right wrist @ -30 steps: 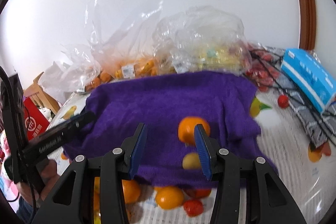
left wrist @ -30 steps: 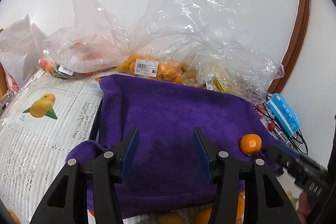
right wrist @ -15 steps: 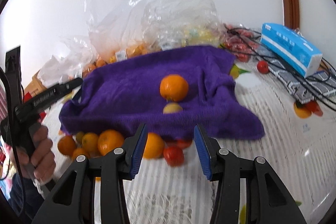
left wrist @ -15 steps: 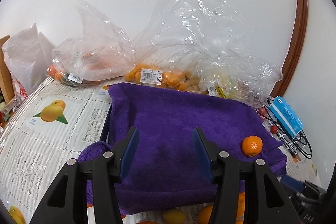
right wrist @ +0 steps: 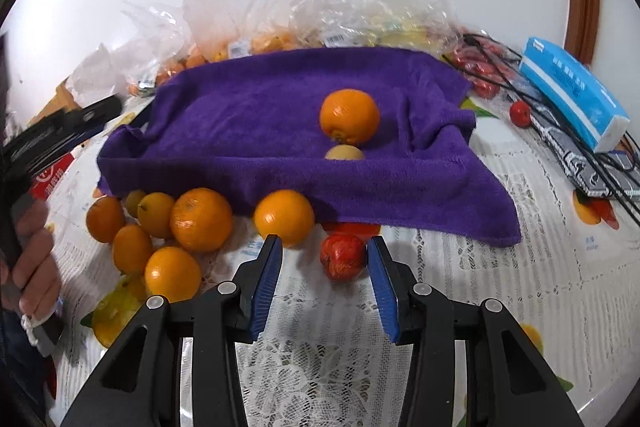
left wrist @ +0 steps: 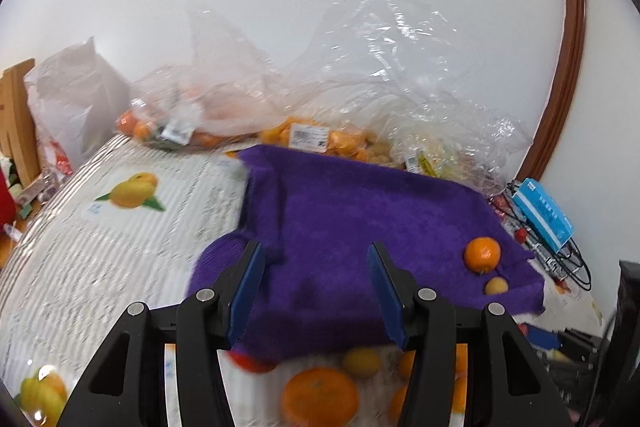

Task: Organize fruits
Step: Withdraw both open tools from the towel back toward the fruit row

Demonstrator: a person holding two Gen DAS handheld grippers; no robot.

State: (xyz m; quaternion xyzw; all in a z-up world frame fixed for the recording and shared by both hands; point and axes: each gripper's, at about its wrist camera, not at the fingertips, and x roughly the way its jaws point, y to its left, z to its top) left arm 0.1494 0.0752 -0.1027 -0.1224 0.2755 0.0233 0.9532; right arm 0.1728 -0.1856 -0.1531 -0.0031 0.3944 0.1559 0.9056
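Right tongs (right wrist: 325, 267) spread wide around a red fruit (right wrist: 344, 255), untouched; left tongs (left wrist: 316, 291) spread, empty.

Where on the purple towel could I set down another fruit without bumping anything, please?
The purple towel is bare left of the orange and small yellow fruit. Its front edge is crowded with the loose oranges and a red fruit.

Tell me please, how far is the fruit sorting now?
Early stage. Done: one orange and a small yellow fruit lie on the purple towel. In hand: nothing; the right gripper is open, with the red fruit between its fingertips, and the left gripper is open over the towel. Left: the loose oranges on the tablecloth.
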